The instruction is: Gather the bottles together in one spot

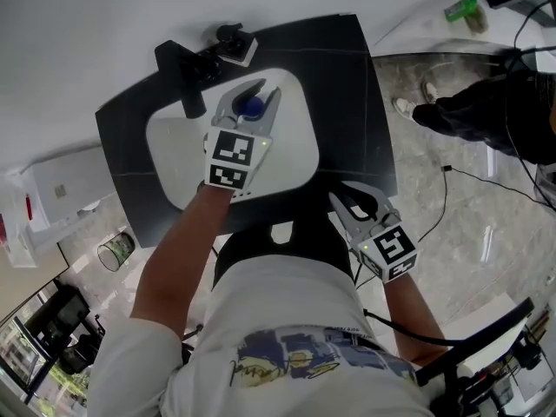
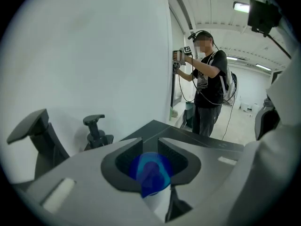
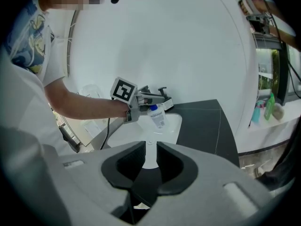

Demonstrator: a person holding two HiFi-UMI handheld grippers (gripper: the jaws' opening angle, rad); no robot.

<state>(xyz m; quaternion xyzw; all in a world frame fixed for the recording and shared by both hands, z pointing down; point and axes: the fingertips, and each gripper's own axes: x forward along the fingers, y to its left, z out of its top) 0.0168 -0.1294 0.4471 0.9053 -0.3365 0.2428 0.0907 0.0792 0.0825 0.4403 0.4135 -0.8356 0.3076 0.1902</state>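
White wall at the back, plain and bare. In front of it a black worktop, with a white, round-cornered tray lying on its middle. At the worktop's rear edge, behind the tray, a black stand with a small camera-like block just beside it.

Over the tray, the left gripper, clamped tight on a bottle at its capped top. Nearer the person, by the worktop's front edge and right of the tray, the right gripper. Empty, with jaws parted by a narrow slot and only tray and worktop showing through. Well apart from the left gripper and from the bottle.

White bottle body with a printed label, hanging tilted beneath the left jaws, apparently lifted clear of the tray's surface. On a pale ledge off to the right, past the worktop, a green bottle. Smallest of all, the blue cap, filling the space between the two dark pads in the left gripper view.
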